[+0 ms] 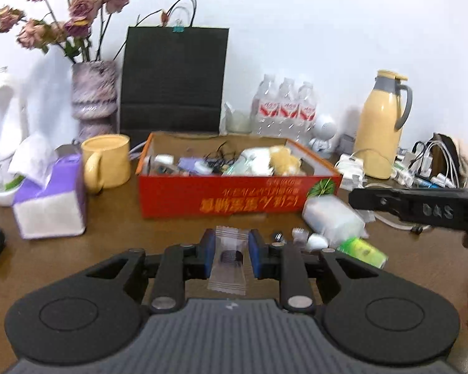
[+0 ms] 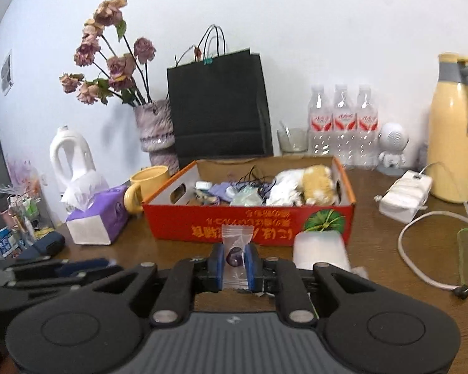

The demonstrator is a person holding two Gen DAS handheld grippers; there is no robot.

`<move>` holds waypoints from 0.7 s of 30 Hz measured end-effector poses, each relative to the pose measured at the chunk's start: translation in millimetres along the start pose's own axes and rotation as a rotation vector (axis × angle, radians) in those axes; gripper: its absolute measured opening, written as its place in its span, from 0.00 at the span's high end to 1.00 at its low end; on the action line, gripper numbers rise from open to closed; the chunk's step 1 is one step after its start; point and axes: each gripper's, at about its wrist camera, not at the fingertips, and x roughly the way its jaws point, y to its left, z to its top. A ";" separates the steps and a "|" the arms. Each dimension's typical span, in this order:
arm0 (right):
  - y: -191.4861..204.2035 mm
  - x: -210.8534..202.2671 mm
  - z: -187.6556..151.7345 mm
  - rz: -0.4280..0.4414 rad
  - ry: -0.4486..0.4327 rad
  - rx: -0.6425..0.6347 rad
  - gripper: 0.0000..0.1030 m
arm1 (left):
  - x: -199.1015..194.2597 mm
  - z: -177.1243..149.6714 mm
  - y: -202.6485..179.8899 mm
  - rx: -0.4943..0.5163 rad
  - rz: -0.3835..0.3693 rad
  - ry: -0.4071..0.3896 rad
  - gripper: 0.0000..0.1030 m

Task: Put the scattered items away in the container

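A red cardboard box (image 1: 221, 198) (image 2: 249, 227) stands on the brown table, holding several small items and a plush toy (image 2: 318, 184). My left gripper (image 1: 229, 254) is shut on a clear candy wrapper (image 1: 229, 260) just in front of the box. My right gripper (image 2: 235, 261) is shut on a clear-wrapped dark candy (image 2: 235, 257), also near the box's front. A clear plastic pack (image 1: 330, 216) (image 2: 319, 251), a green tube (image 1: 363, 251) and small white and black bits (image 1: 299, 238) lie on the table by the box's right front corner. The right gripper's body (image 1: 421, 208) shows at the right of the left wrist view.
A purple tissue box (image 1: 51, 208) (image 2: 99, 218) and yellow mug (image 1: 107, 162) (image 2: 148, 184) stand left of the box. Behind it are a vase of flowers (image 1: 92, 99), a black bag (image 2: 216, 106), water bottles (image 2: 343, 124) and a yellow thermos (image 2: 452, 131). Chargers and cables (image 2: 421, 237) lie at right.
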 end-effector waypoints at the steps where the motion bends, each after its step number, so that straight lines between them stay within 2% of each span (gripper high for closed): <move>1: -0.1 -2.8 1.6 0.001 -0.016 -0.011 0.87 | 4.1 4.9 -1.7 0.010 0.002 0.003 0.77; 4: -7.5 -6.3 8.6 0.001 -0.051 -0.017 0.87 | 17.8 21.8 -5.2 0.046 0.005 -0.016 0.77; 7: -23.0 6.1 28.6 -0.009 -0.033 -0.010 0.87 | 40.4 46.1 -2.8 0.028 -0.012 -0.040 0.77; 10: -37.9 24.3 58.6 0.005 -0.036 -0.009 0.87 | 79.9 79.1 -7.0 0.005 -0.073 0.032 0.77; 12: -51.2 42.7 79.4 -0.019 -0.038 -0.011 0.87 | 109.7 99.9 -17.9 0.022 -0.106 0.075 0.77; 14: -67.6 68.9 99.0 -0.026 0.014 0.032 0.87 | 146.5 116.7 -26.5 0.014 -0.110 0.135 0.77; 17: -88.6 120.5 123.7 -0.043 0.140 0.063 0.87 | 203.0 130.3 -33.6 -0.021 -0.101 0.265 0.77; 21: -100.7 185.3 137.0 -0.082 0.314 0.069 0.87 | 251.5 135.4 -41.1 -0.005 -0.054 0.379 0.77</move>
